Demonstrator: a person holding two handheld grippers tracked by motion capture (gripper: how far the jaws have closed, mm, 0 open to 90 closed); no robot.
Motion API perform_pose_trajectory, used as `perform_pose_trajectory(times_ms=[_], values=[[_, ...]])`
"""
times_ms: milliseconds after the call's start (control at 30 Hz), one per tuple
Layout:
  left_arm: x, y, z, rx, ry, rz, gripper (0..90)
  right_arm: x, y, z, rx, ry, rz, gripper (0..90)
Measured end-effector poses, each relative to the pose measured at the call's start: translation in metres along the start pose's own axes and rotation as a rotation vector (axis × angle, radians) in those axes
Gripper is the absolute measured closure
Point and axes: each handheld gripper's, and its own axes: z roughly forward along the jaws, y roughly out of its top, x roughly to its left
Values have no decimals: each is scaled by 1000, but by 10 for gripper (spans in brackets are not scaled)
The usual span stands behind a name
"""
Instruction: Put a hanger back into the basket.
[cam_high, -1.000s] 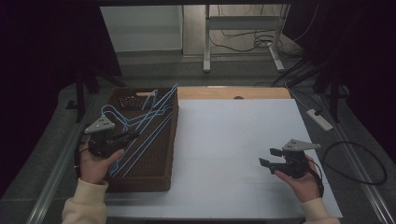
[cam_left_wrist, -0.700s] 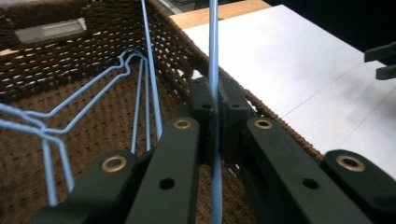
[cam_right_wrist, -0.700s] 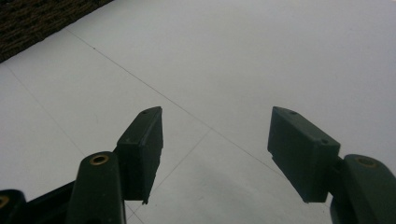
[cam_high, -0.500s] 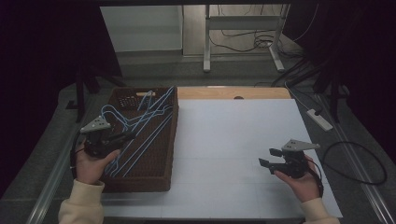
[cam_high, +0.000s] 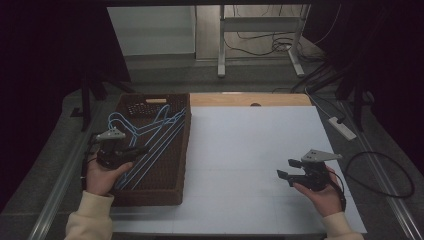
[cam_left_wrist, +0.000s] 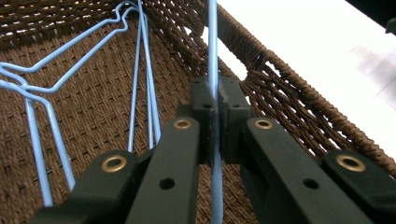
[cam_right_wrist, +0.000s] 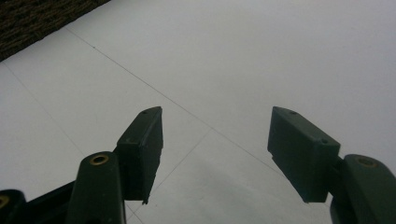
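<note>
Left tongs (cam_left_wrist: 215, 100) pinch a blue hanger (cam_left_wrist: 213, 46) wire inside the basket (cam_high: 172, 192), right tongs (cam_high: 289, 169) gape idle right of it; lifting it free of the other hangers (cam_high: 150, 131) seems next.

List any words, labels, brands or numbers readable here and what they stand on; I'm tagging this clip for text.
None: no readable text stands on the wicker basket, the blue wire hangers, the white table sheet or either hand-held gripper.
</note>
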Motion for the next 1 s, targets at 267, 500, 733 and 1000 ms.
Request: perform_pose_trajectory(times_ms=[267,500,733,1000], values=[[11,-1,2,21,25,-52,863,0,0,0,-1,-2,2,366],[27,-3,2,39,61,-121,861,0,1,-1,-5,-4,4,365],[38,-5,13,170,143,-143,861,0,1,1,2,-6,0,365],[48,-5,23,280,227,-161,855,1,1,2,7,-1,-3,365]])
